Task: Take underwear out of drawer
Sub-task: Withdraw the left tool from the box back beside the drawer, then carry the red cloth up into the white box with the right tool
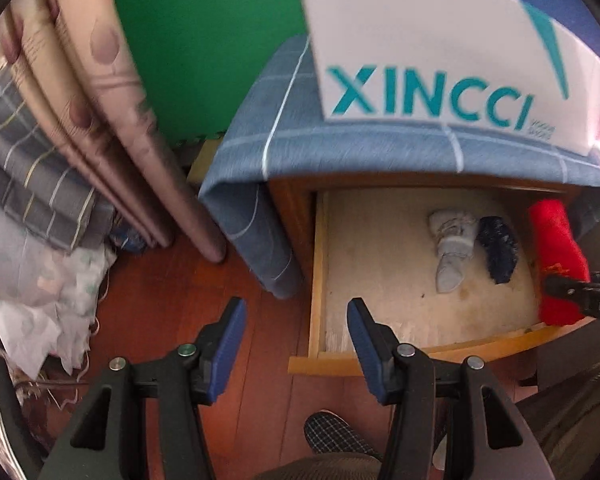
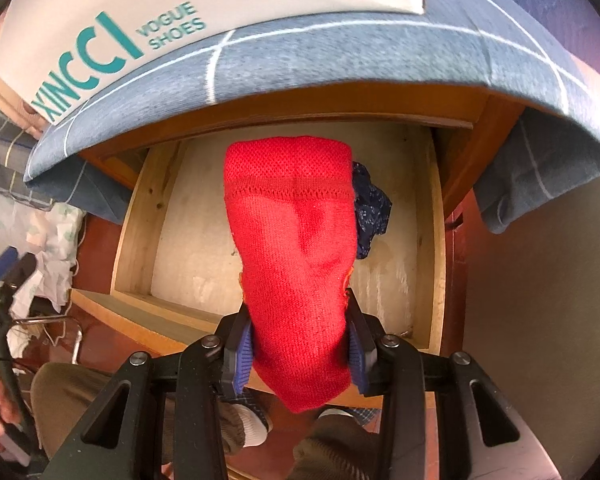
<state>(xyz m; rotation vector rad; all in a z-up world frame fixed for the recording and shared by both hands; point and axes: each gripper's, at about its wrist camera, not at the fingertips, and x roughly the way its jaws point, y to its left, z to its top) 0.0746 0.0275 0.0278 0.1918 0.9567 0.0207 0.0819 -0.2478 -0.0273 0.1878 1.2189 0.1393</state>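
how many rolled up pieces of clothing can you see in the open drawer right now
3: the red roll at the right, gripped by the right claw; the dark blue roll beside it; the grey roll leftmost.

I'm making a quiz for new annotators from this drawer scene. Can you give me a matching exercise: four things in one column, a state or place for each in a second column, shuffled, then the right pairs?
Things:
1. red garment
2. grey garment
3. left gripper
4. white shoe box

States or places:
A. lying on the drawer floor, beside the dark blue garment
B. open, nothing between its fingers
C. on top of the blue cloth covering the cabinet
D. clamped in the right gripper

Pairs: 1-D, 2-A, 3-B, 4-C
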